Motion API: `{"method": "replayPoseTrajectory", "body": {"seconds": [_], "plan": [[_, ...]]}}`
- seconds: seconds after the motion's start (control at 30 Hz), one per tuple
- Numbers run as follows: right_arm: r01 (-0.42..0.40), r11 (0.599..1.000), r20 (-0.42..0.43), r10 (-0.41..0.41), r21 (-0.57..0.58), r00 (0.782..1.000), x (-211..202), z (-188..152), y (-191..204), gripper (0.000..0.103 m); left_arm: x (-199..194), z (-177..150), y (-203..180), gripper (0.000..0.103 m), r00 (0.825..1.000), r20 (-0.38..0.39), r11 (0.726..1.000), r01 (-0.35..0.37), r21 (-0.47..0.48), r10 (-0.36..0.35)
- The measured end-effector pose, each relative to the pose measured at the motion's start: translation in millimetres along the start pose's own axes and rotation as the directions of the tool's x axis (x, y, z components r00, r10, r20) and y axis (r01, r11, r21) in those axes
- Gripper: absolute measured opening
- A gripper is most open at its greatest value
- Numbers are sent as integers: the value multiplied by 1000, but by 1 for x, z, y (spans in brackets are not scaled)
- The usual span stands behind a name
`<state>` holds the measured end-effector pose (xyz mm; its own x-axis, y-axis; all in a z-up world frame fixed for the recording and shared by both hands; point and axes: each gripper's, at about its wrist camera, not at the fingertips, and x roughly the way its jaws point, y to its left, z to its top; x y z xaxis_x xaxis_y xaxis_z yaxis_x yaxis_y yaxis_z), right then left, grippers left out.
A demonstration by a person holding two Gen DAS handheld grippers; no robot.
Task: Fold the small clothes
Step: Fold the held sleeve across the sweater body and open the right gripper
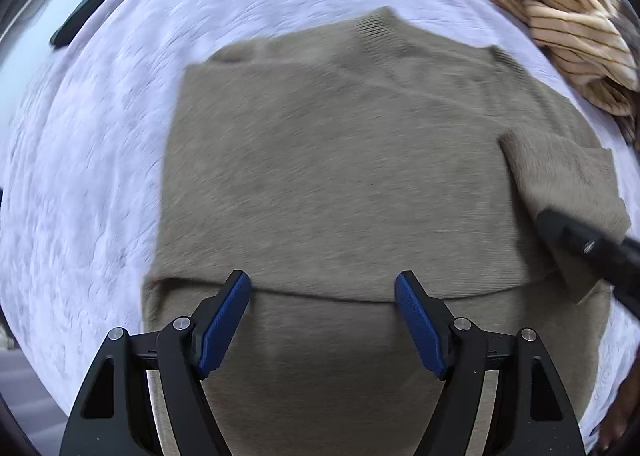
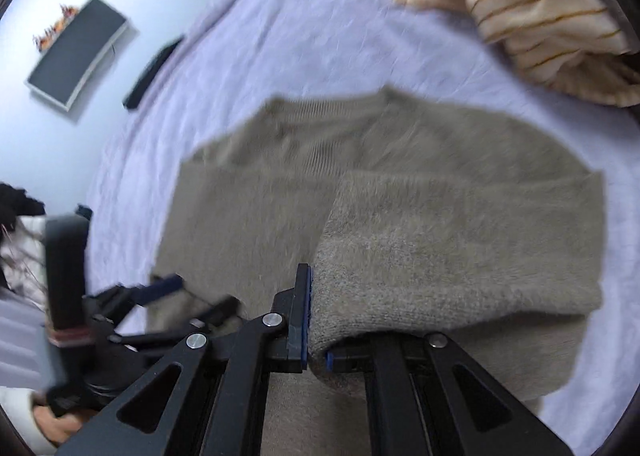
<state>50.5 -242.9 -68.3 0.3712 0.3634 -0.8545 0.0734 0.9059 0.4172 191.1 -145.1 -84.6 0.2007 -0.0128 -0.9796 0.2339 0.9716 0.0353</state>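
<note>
A taupe knit sweater [image 1: 328, 160] lies partly folded on the lavender bedspread [image 1: 92, 160]. My left gripper [image 1: 322, 316] is open and empty, its blue pads [image 1: 224, 320] hovering over the sweater's near folded edge. My right gripper [image 2: 316, 320] is shut on the sweater's sleeve [image 2: 460, 252] and holds it folded over the body of the sweater [image 2: 256, 216]. The right gripper also shows at the right edge of the left wrist view [image 1: 588, 244], with the sleeve [image 1: 568, 172] in it. The left gripper shows at the left of the right wrist view [image 2: 188, 292].
A cream striped garment [image 1: 560, 16] lies crumpled at the far right of the bed and shows in the right wrist view [image 2: 540, 24]. A dark flat object [image 2: 152, 72] lies at the bed's far left edge. A dark framed panel [image 2: 76, 52] is beyond the bed.
</note>
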Motion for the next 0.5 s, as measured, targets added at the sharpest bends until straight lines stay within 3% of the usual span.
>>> {"method": "replayPoseTrajectory", "body": {"seconds": [0.13, 0.27, 0.37, 0.4, 0.5], "plan": [[47, 998, -77, -43, 47, 996, 30, -18, -1, 13, 4, -5, 15, 76, 1000, -8, 999, 22, -25, -22], [-27, 990, -87, 39, 142, 995, 28, -11, -16, 55, 13, -2, 9, 77, 1000, -12, 1000, 19, -18, -19], [-42, 975, -59, 57, 220, 997, 9, -20, -33, 57, 20, -2, 15, 79, 999, -12, 999, 36, -38, -37], [-55, 963, -42, 68, 265, 997, 1, -26, -43, 57, 16, -16, 16, 79, 999, -9, 998, 42, -40, -43], [-132, 870, 56, 119, 475, 991, -20, -40, -79, 57, 20, -18, 24, 79, 999, -4, 998, 52, -35, -52]]}}
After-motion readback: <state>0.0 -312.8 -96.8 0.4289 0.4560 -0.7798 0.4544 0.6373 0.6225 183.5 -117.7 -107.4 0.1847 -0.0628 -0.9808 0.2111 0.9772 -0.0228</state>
